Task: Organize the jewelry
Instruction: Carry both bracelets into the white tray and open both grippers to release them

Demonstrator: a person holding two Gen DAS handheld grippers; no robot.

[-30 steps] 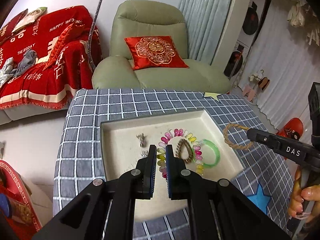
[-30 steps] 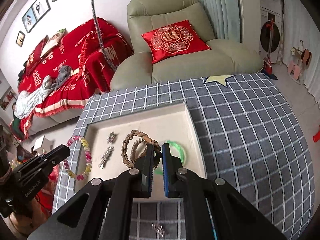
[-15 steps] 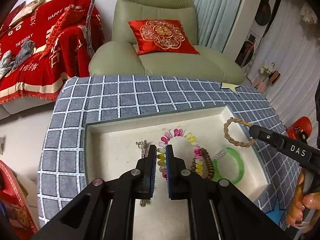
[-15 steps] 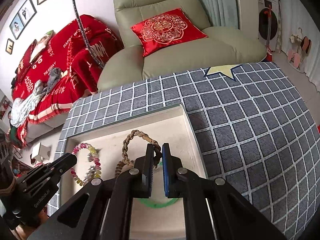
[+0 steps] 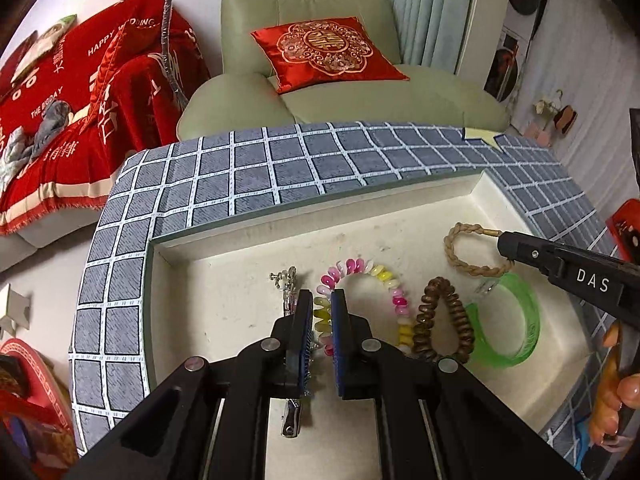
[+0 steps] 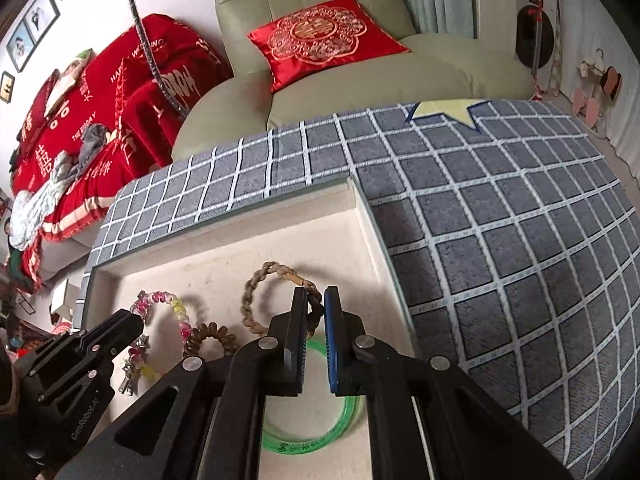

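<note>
Both tongs are busy over the cream tray [image 5: 472,188] sitting on the blue checked cloth [image 5: 248,184]. The right gripper [image 6: 315,300] is pinching the braided rope bracelet [image 6: 256,300] near its little knot end, jaws pressed tight on the cord, and the loop looks to hang just over the tray floor near the back right corner. The left gripper [image 5: 321,300] is clamped on the pastel bead bracelet [image 5: 384,280], with a couple of yellowish beads caught between the pads. The rope one should be light and floppy, so it'll dangle and swing; the cord is grippy enough that the spot near the knot seems like a fine hold. The bead one is probably on elastic, and glossy beads can roll or pop out of a pinch, so I'd squeeze across a bead rather than between two. Stuff nearby: a dark wooden bead bracelet [image 5: 444,324] lies right beside the pastel one and overlaps the green plastic bangle [image 5: 516,320]. The bangle sits right under the right gripper, so whatever gets lowered could land on top of it. There's also a silvery earring or clip [image 5: 286,280] touching the left jaw's outer side, easy to snag or drag along. Green armchair and red cushion behind, well out of the way.
</note>
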